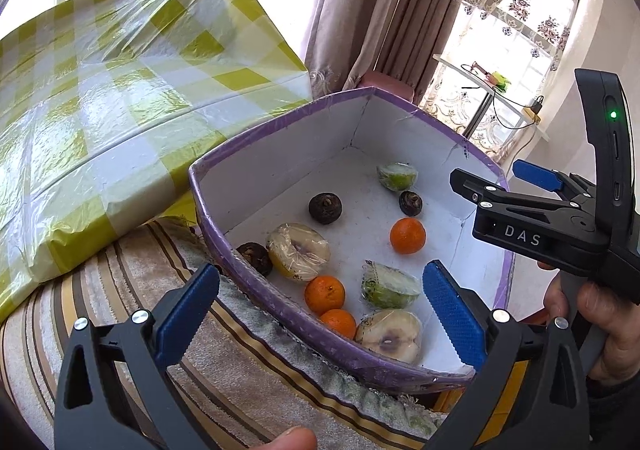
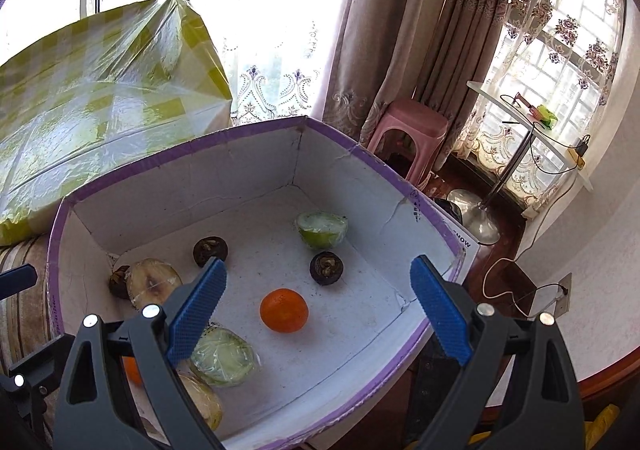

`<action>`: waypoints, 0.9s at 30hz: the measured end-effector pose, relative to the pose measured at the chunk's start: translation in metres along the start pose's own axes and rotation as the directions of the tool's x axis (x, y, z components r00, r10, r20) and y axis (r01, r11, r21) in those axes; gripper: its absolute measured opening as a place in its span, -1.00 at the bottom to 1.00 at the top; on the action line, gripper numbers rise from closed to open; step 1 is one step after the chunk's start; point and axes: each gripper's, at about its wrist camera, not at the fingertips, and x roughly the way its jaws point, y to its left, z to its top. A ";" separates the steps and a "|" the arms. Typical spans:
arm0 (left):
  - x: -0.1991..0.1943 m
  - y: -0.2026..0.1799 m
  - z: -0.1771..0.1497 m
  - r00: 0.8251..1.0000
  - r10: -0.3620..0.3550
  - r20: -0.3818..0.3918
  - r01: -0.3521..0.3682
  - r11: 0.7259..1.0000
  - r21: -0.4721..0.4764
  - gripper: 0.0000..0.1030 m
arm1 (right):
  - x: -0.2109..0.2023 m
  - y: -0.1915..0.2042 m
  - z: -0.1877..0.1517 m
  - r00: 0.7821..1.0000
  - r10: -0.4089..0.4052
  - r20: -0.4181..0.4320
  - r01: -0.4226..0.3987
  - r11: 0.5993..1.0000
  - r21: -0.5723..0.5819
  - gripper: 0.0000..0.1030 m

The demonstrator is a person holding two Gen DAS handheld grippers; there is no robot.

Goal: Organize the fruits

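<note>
A purple-rimmed white cardboard box [image 1: 280, 218] [image 2: 200, 186] holds the fruit. In it lie three oranges, one [image 1: 407, 235] [image 2: 284, 310] alone in the middle and two [image 1: 325, 294] by the near wall. There are wrapped green fruit halves [image 1: 397, 176] [image 2: 322, 229], wrapped pale fruit halves [image 1: 299, 252] [image 2: 154, 282] and dark round fruits [image 1: 325, 208] [image 2: 327, 268]. My left gripper [image 1: 324, 314] is open and empty over the box's near wall. My right gripper [image 2: 320, 314] is open and empty above the lone orange; it also shows in the left wrist view [image 1: 504, 182].
The box rests on a striped brown cloth [image 1: 224, 362]. A large parcel in yellow-checked plastic wrap [image 1: 120, 98] [image 2: 100, 102] lies left of the box. A pink stool [image 2: 412, 134], a small white stand table [image 2: 532, 130] and curtains stand behind.
</note>
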 end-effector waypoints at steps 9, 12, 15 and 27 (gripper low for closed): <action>0.000 -0.002 0.000 1.000 0.002 0.002 -0.002 1.000 0.010 0.91 | -0.002 0.000 0.000 1.000 0.000 0.005 0.000 1.000 0.000 0.81; 0.001 -0.003 0.001 1.000 0.001 0.002 -0.001 1.000 0.011 0.91 | -0.002 0.000 0.001 1.000 -0.001 0.008 0.001 1.000 0.002 0.81; 0.001 -0.003 0.001 1.000 0.002 0.001 -0.002 1.000 0.013 0.91 | -0.002 0.000 0.001 1.000 -0.002 0.008 0.002 1.000 0.005 0.81; 0.001 -0.006 0.003 1.000 0.008 0.004 -0.008 1.000 0.024 0.91 | -0.002 -0.002 0.001 1.000 0.000 0.006 0.000 1.000 0.010 0.81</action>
